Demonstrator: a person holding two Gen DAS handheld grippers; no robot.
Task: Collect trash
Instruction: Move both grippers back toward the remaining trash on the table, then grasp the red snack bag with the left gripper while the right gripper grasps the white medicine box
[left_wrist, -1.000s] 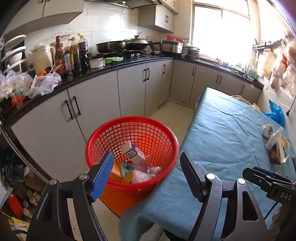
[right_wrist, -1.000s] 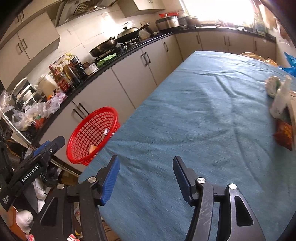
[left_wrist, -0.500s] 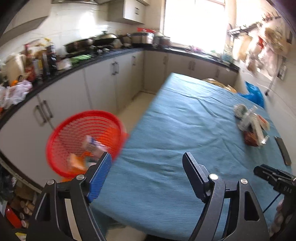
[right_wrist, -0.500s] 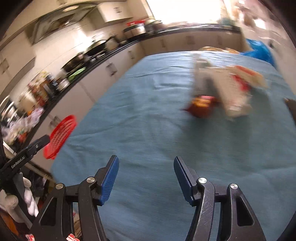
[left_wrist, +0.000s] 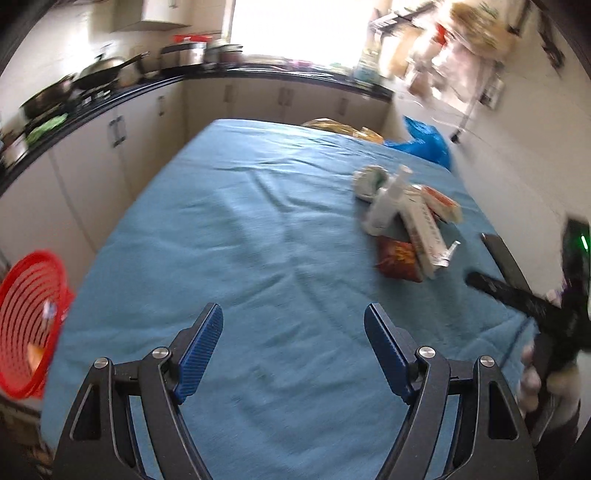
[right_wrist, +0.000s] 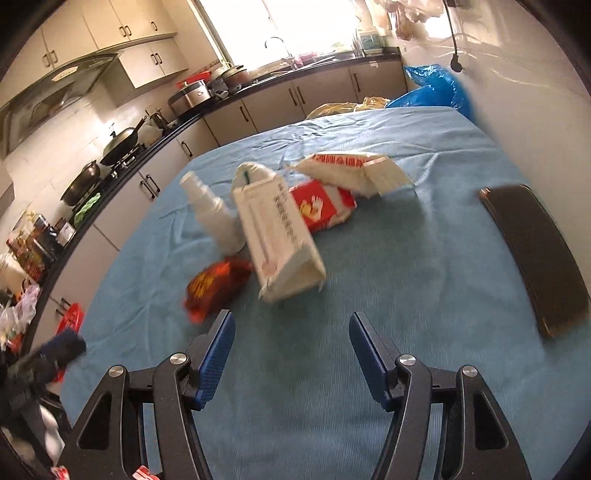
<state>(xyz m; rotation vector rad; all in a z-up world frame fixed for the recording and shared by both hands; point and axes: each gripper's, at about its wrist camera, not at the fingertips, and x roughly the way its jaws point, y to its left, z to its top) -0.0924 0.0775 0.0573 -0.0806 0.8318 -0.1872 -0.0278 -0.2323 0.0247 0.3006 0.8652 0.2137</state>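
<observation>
A heap of trash lies on the blue tablecloth (right_wrist: 369, 280): a white carton (right_wrist: 277, 236), a white spray bottle (right_wrist: 214, 214), a red-orange snack wrapper (right_wrist: 214, 286), a red-and-white packet (right_wrist: 321, 205) and a white bag (right_wrist: 351, 170). My right gripper (right_wrist: 291, 350) is open and empty, just short of the carton and wrapper. My left gripper (left_wrist: 293, 354) is open and empty over the bare cloth; the heap shows at its far right, with the carton (left_wrist: 421, 225) and wrapper (left_wrist: 399, 258). The red trash basket (left_wrist: 26, 321) stands beyond the table's left edge.
A dark flat phone-like slab (right_wrist: 532, 254) lies on the cloth right of the heap. A blue plastic bag (right_wrist: 436, 88) and a yellow bag (right_wrist: 343, 105) sit at the table's far end. Kitchen cabinets and a counter with pans (left_wrist: 92, 77) run along the left.
Both grippers swung away from the red basket toward the table's right. The right gripper came close to the trash heap. Both stayed open.
</observation>
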